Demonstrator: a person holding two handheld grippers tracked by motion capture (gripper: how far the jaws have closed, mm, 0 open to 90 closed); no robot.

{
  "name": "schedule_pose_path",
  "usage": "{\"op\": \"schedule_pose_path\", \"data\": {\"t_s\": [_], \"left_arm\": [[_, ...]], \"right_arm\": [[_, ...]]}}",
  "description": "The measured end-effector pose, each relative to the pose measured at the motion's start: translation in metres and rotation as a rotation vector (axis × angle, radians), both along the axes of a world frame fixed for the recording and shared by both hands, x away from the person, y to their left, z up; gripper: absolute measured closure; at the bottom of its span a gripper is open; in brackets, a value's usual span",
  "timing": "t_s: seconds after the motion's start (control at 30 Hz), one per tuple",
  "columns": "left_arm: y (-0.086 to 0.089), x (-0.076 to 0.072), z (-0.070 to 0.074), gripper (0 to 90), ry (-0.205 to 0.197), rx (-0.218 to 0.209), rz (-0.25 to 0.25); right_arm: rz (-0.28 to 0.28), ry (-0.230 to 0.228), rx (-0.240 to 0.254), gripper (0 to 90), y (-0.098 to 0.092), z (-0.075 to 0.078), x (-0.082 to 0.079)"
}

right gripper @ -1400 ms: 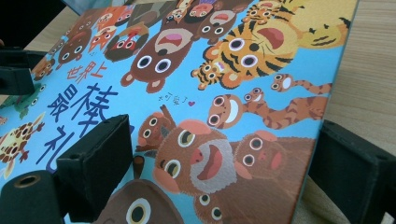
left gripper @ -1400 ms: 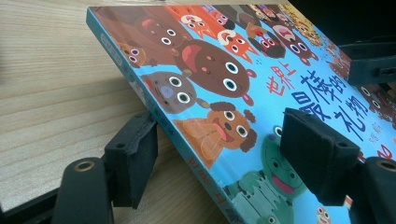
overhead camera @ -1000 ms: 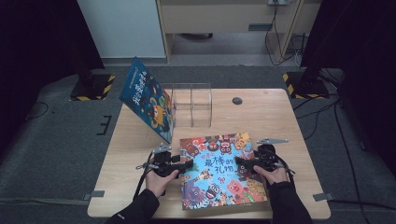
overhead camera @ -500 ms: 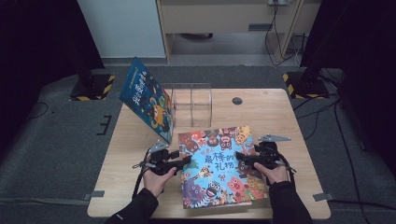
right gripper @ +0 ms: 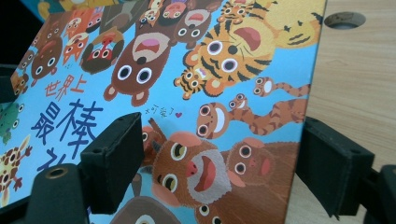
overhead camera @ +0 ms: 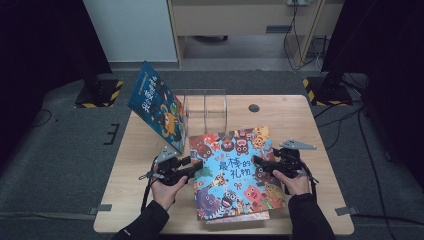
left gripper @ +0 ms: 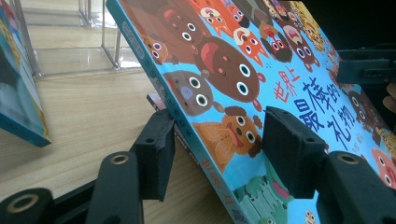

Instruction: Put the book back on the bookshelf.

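— Inspecting the picture book first: where does it stand?

— Over the near middle of the bench, front cover up, its far edge tilted up off the wood. A bright blue cover crowded with cartoon animals. In the left gripper view a second thin edge shows under its spine.

— And the left gripper?

— At the book's left edge. Its fingers have just been closing, with the spine edge between them: one lies against the underside by the spine, the other rests on the cover. Whether they press I cannot tell.

— The right gripper?

— At the book's right edge. Its fingers have likewise been closing. One lies over the cover; the other stands just clear of the book's edge, so they are still parted and not clamped.

— Anything else around the book?

— Just beyond its far edge stands a clear wire rack. Left of that rack a second book leans upright against it. Beyond the book's far right corner, a round cable hole is set in the bench.
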State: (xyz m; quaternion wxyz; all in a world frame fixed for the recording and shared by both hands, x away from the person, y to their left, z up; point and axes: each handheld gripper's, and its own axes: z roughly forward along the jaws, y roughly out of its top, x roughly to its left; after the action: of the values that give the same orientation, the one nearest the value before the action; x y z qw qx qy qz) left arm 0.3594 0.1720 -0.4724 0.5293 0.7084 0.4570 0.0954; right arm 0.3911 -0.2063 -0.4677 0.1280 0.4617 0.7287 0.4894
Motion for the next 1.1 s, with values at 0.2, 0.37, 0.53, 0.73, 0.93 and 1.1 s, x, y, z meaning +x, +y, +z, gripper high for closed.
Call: {"op": "schedule_pose_path", "data": {"t_s": [0.2,0.37,0.53,0.73,0.93,1.1], "left_arm": [[0.000,-0.001,0.005,44.9,-0.020,-0.003,0.003],[0.000,-0.002,0.008,45.9,-0.042,-0.012,0.002],[0.001,-0.003,0.012,46.2,-0.057,-0.044,-0.013],[0.000,-0.006,0.019,46.3,-0.081,-0.034,-0.012],[0.000,-0.007,0.025,48.0,-0.099,-0.028,-0.019],[0.001,-0.008,0.029,49.1,-0.112,-0.025,-0.030]], "right_arm": [[0.000,-0.024,0.000,20.9,0.000,0.004,-0.001],[-0.004,-0.047,0.011,22.4,-0.001,0.008,-0.002],[-0.003,-0.071,0.024,23.7,-0.001,0.012,-0.004],[-0.005,-0.101,0.039,25.3,-0.002,0.017,-0.006],[-0.006,-0.120,0.061,26.6,-0.003,0.019,-0.008],[-0.003,-0.139,0.065,26.6,-0.004,0.020,-0.009]]}}
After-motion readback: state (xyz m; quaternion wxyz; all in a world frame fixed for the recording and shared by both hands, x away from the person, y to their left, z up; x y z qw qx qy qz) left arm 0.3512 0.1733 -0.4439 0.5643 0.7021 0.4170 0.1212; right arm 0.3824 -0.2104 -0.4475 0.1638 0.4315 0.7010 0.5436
